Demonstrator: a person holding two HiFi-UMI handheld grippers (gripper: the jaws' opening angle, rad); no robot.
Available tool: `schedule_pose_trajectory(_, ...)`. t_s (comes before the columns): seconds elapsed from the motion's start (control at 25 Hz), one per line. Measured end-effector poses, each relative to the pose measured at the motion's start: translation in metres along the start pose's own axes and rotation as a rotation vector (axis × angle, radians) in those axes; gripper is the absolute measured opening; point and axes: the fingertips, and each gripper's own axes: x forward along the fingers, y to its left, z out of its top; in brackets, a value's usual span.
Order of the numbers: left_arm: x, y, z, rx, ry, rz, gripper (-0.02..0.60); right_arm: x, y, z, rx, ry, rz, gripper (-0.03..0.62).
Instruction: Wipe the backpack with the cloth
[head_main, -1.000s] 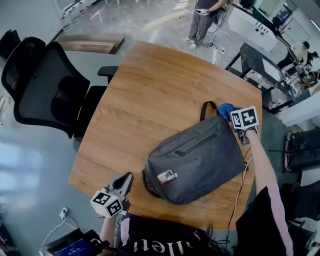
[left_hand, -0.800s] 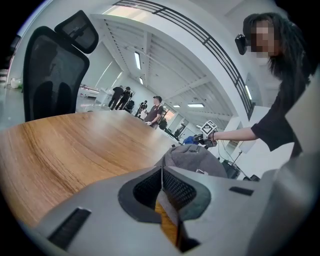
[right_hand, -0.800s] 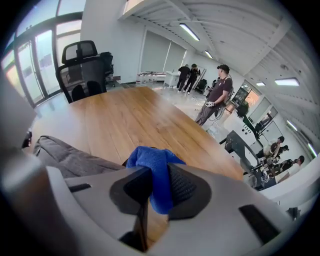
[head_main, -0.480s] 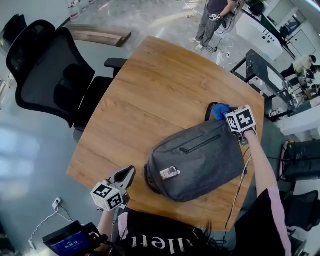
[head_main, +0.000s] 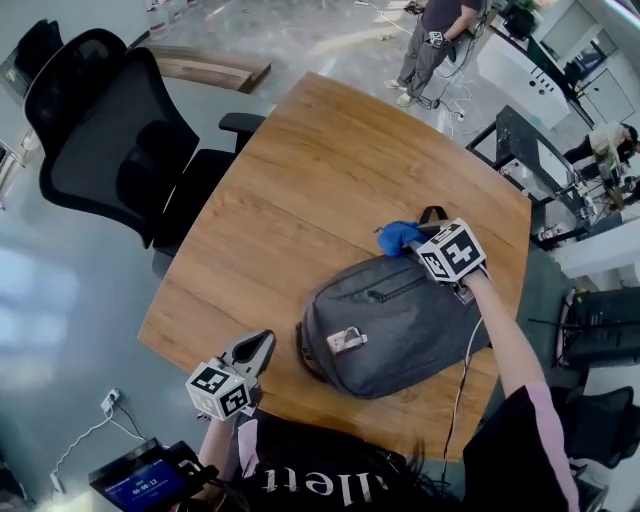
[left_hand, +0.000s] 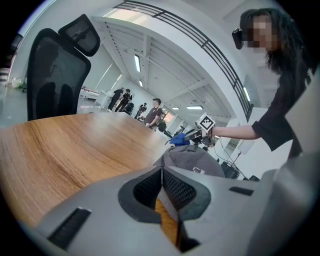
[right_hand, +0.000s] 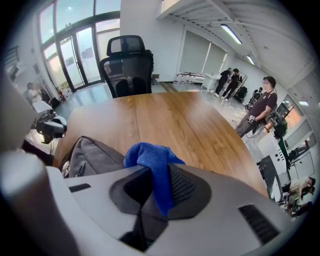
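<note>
Head view, items entered left to right, each placed against the dark grey fabric backpack (head_main: 395, 320).

1. Black mesh-backed office chair (head_main: 110, 130): stood on the floor, well left of the backpack and beyond the table edge.
2. Left gripper (head_main: 255, 350), grey, two-jaw, with a marker cube: was held just left of the backpack's near end, apart from it. In the left gripper view its jaws were clenched together on nothing.
3. Light brown wooden table (head_main: 320, 150) with rounded corners: bore the backpack, with bare board to the backpack's left and beyond it.
4. Backpack: lay flat on the table, front panel up. A small pale tag (head_main: 345, 341) sat near its near end, and a black carry loop (head_main: 432, 213) was at its far end.
5. Bright blue cloth (head_main: 398, 237): was bunched at the backpack's far end, beside the loop.
6. Right gripper (head_main: 412, 241), matching the left: was over the backpack's far end. In the right gripper view its jaws were grasping the cloth, which stuck out past the tips.
7. Standing person (head_main: 432, 40) in dark clothes: stood on the floor, far beyond the backpack.
</note>
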Motion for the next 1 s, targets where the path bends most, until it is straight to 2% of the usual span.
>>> schedule_pose_trajectory(0.24,-0.006,0.004,-0.009,-0.002,-0.053,-0.009,0.008,0.005,0.062,0.025,-0.068,-0.024,0.084,0.078)
schedule_pose_trajectory(0.6,-0.023,0.002,-0.012,-0.012,-0.084,0.011,0.008,0.007,0.152,0.066,-0.124,-0.103,0.201,0.078)
schedule_pose_trajectory(0.68,-0.027,0.000,-0.015,-0.016,-0.087,0.017,0.008,0.005,0.161,0.071,-0.083,-0.122,0.205,0.078)
schedule_pose_trajectory(0.88,-0.034,-0.012,-0.019,-0.012,-0.099,0.020,0.008,-0.016,0.170,0.079,0.186,-0.209,0.240,0.078)
schedule_pose_trajectory(1.0,-0.037,-0.019,-0.022,-0.005,-0.101,0.021,0.008,-0.022,0.178,0.072,0.231,-0.217,0.240,0.078)
